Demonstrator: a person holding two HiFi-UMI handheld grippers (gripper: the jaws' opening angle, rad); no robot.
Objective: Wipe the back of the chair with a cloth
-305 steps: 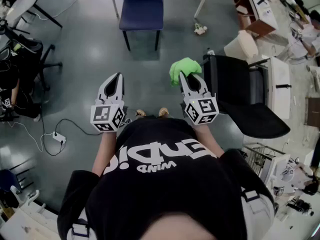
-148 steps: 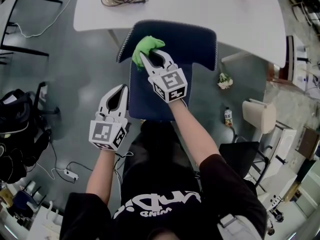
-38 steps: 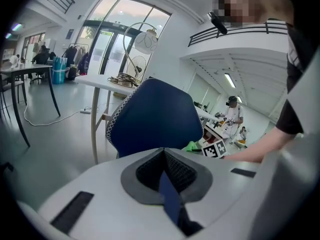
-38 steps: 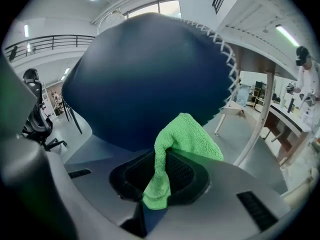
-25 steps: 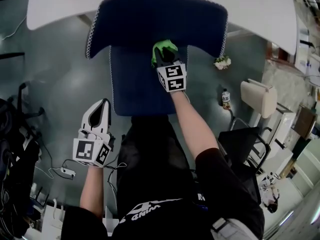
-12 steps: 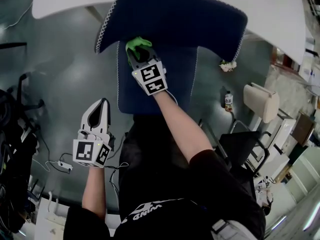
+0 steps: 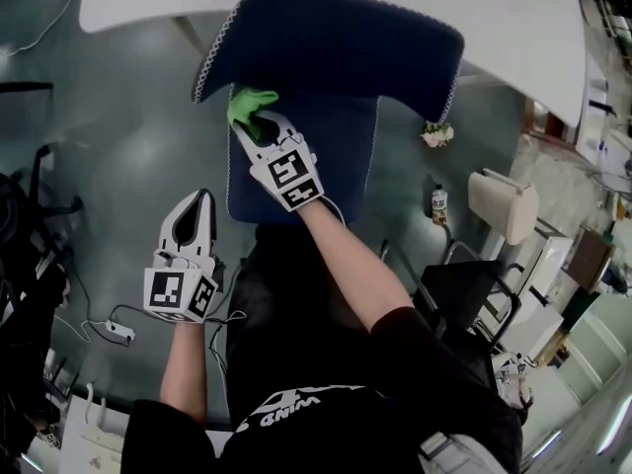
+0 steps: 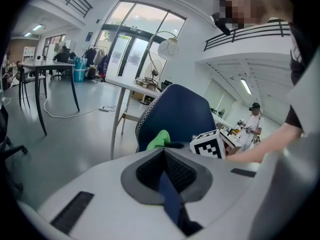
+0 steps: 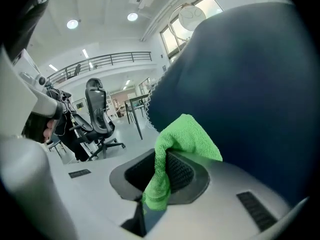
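Observation:
A dark blue chair (image 7: 336,57) stands in front of me, its backrest (image 9: 250,84) edged with white stitching. My right gripper (image 7: 255,126) is shut on a green cloth (image 7: 247,104) and holds it against the lower left part of the backrest. In the right gripper view the green cloth (image 9: 175,154) hangs out from between the jaws, close against the blue fabric. My left gripper (image 7: 194,205) is shut and holds nothing, down at my left side away from the chair. From the left gripper view I see the chair (image 8: 175,119) and the green cloth (image 8: 159,139) ahead.
A white table (image 7: 513,18) stands behind the chair. A beige bin (image 7: 504,205), a bottle (image 7: 437,203) and a black office chair (image 7: 474,294) are on the floor to the right. A cable and power strip (image 7: 109,329) lie at the left, near dark bags (image 7: 25,265).
My right gripper has swept the green cloth leftward across the chair's backrest, from near its middle to its left part. The left gripper has hardly moved.

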